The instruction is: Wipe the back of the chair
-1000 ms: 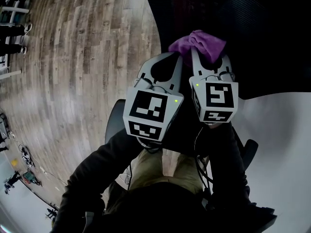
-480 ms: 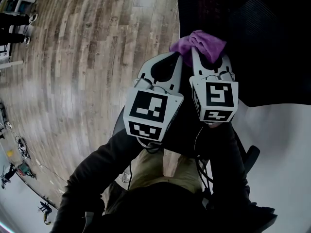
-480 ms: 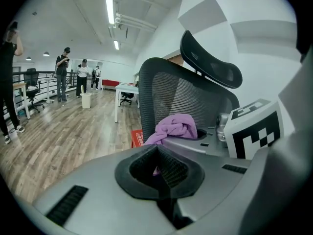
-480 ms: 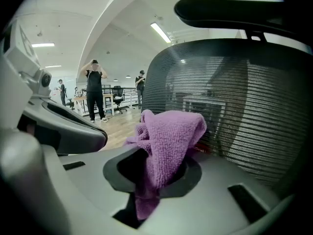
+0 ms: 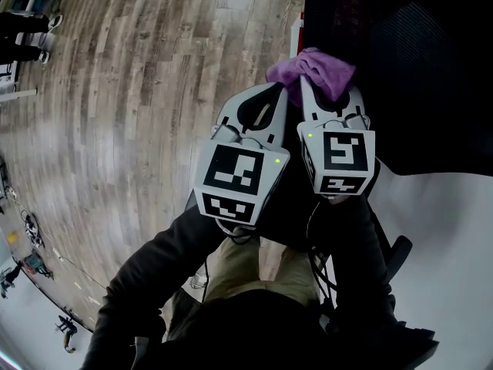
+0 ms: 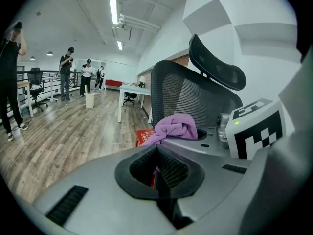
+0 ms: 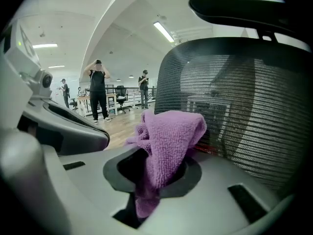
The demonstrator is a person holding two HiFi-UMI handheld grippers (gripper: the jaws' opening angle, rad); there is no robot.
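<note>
Right gripper (image 7: 155, 174): the fingers (image 7: 88, 182) are clamped on a purple microfibre cloth (image 7: 171, 131). A thin tail of it is pinched in the slot and the bunched bulk stands out past the tips.

Left gripper (image 6: 159, 169): its fingers (image 6: 98, 192) are closed together with nothing between them. It rides just beside the right gripper, on its left, and takes no part in the hold.

The cloth sits right in front of the black mesh chair back (image 7: 244, 111), near its left edge in the head view. I cannot confirm from any view that it is touching the mesh. The headrest (image 7: 244, 9) is above the back, well clear of the cloth. Beyond the chair I see a wood-plank floor (image 5: 139, 91), and several people (image 7: 98, 89) standing far off.

Handling, in my judgement:
- **Cloth:** light, soft and limp. It will fold back under any drag, so only the wad ahead of the tips does the wiping. The present hold, low on the tail, looks sound.
- **Mesh back:** taut but yielding, and the chair may turn or roll under pressure. I would press lightly.
- **Snag risk:** the pile could catch on the weave or the frame edge and pull out of the pinch.
- **Spare gripper:** if the chair needs steadying, it should take the rigid frame at the back's edge, not the mesh.

Wiping does not look to be under way yet.
</note>
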